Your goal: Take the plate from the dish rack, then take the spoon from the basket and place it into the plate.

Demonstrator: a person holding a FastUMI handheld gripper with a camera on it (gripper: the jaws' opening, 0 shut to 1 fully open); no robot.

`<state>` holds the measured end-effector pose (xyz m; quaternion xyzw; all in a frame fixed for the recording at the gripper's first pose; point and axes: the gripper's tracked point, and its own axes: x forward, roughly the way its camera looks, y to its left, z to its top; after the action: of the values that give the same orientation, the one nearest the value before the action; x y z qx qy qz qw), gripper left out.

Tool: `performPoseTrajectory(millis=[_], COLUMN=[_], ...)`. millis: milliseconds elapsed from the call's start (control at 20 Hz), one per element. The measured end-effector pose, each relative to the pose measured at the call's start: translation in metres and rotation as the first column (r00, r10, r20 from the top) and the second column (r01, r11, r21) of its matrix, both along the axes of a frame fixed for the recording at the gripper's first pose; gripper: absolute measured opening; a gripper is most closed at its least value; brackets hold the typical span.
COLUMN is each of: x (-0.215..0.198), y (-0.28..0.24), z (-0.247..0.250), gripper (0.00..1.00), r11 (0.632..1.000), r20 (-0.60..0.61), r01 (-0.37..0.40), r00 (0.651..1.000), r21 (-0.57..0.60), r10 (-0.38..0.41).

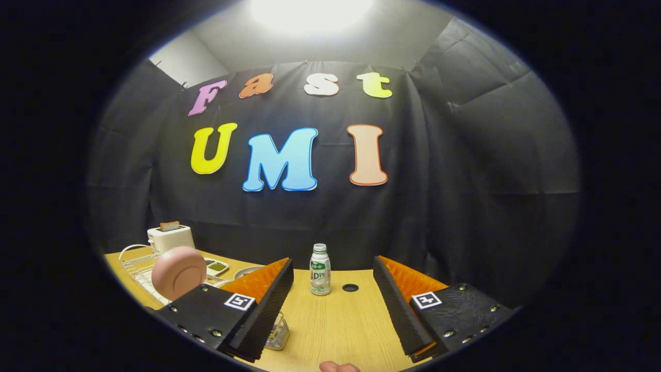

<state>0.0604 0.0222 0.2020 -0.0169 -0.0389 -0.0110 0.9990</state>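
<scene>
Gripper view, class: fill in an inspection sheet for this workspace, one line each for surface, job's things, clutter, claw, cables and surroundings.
Surface: light wooden table with a round black hole beyond the fingers.
Job's things: pink plate standing on edge in the white wire dish rack, off to the left of the claw; spoon and basket cannot be made out.
Clutter: small bottle upright ahead between the fingers; toaster holding a slice behind the rack; small tray beside the plate; glass jar by the left finger.
Claw: claw open, holding nothing.
Cables: nothing seen.
Surroundings: black cloth wall; bright ceiling light.
</scene>
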Motion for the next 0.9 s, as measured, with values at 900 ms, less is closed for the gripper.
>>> performPoseTrajectory(millis=[900], x=[0.004], y=[0.188], z=[0.076], gripper=[0.95], r11=[0.999], r20=[-0.295], r01=[-0.033], r00=[0.955], r21=[-0.023], r10=[0.025])
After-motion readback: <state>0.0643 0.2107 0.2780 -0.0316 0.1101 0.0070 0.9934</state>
